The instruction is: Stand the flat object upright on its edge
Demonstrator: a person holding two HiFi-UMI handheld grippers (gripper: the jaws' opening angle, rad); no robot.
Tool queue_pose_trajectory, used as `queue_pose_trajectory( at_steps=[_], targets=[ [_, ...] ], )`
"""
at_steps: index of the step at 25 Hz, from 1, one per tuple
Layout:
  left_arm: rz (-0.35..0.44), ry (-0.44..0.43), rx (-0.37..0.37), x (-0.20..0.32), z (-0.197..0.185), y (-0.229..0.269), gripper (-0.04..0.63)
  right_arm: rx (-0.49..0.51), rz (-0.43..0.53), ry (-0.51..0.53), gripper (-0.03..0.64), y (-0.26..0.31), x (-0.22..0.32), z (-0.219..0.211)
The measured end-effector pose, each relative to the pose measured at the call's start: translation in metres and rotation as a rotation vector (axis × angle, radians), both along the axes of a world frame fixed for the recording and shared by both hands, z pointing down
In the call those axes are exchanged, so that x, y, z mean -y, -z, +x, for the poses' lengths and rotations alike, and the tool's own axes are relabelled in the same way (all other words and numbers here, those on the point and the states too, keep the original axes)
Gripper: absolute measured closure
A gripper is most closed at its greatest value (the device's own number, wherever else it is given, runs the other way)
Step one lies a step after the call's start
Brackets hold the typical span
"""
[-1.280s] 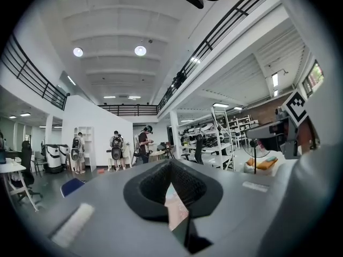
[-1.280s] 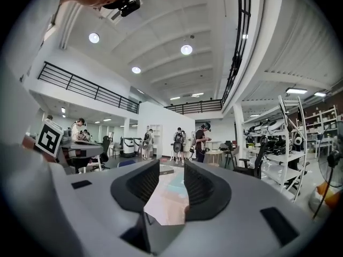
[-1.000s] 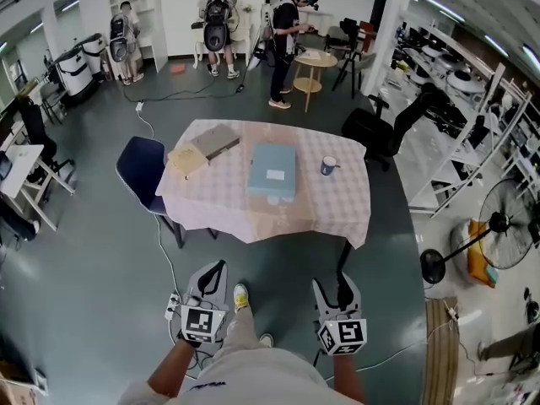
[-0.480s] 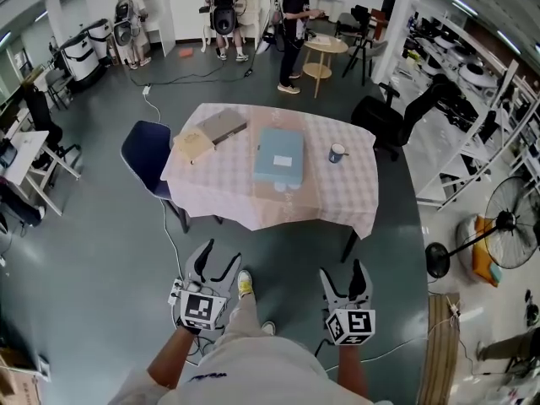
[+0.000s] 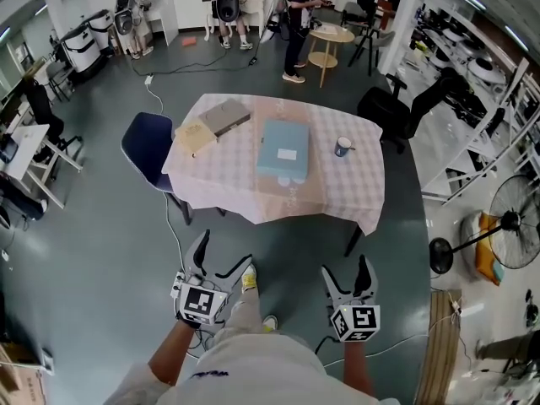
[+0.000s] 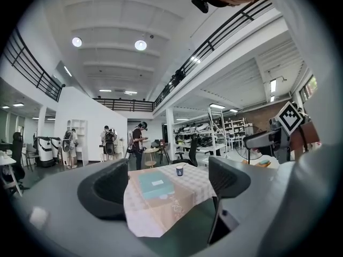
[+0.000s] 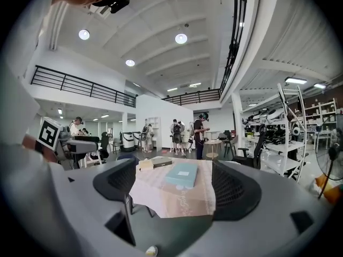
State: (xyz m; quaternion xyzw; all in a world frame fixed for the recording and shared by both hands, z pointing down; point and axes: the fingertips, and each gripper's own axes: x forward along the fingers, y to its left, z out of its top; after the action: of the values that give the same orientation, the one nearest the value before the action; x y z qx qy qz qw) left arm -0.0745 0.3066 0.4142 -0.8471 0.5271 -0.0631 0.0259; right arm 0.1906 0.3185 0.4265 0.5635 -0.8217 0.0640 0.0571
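Observation:
A flat light-blue box (image 5: 283, 148) lies flat on the table with the pink checked cloth (image 5: 337, 197), some way ahead of me. Both grippers hang low above the floor in front of the table's near edge. The left gripper (image 5: 223, 251) has its jaws opening wide, nothing between them. The right gripper (image 5: 345, 270) is also opening and is empty. In the left gripper view the box (image 6: 155, 184) shows far off between the pads (image 6: 104, 189). The right gripper view frames the box (image 7: 182, 174) the same way.
On the table lie a grey flat book (image 5: 224, 116), a tan flat item (image 5: 194, 137) and a mug (image 5: 342, 147). A blue chair (image 5: 148, 148) stands at its left, black office chairs (image 5: 396, 112) at right. A fan (image 5: 506, 218), shelving and several people stand around.
Both grippers' jaws have spread apart, the left from nearly shut. The view has shifted so the table sits a little lower in the picture and the grippers lower too.

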Motion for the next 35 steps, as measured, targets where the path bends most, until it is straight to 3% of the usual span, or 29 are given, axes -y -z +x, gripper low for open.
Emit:
queue_pose_trajectory(
  at_steps=[9, 23, 35],
  targets=[
    [-0.067, 0.003, -0.003, 0.06, -0.007, -0.008, 0.14, -0.003, -0.062, 0.006, 0.189, -0.007, 0.065, -0.008],
    [-0.036, -0.003, -0.076, 0.229, -0.051, 0.006, 0.141, 0.001, -0.073, 0.015, 0.202, 0.013, 0.233, -0.055],
    [-0.073, -0.09, -0.064, 0.329, -0.068, -0.013, 0.144, -0.015, -0.09, -0.064, 0.216, 0.004, 0.325, -0.076]
  ],
)
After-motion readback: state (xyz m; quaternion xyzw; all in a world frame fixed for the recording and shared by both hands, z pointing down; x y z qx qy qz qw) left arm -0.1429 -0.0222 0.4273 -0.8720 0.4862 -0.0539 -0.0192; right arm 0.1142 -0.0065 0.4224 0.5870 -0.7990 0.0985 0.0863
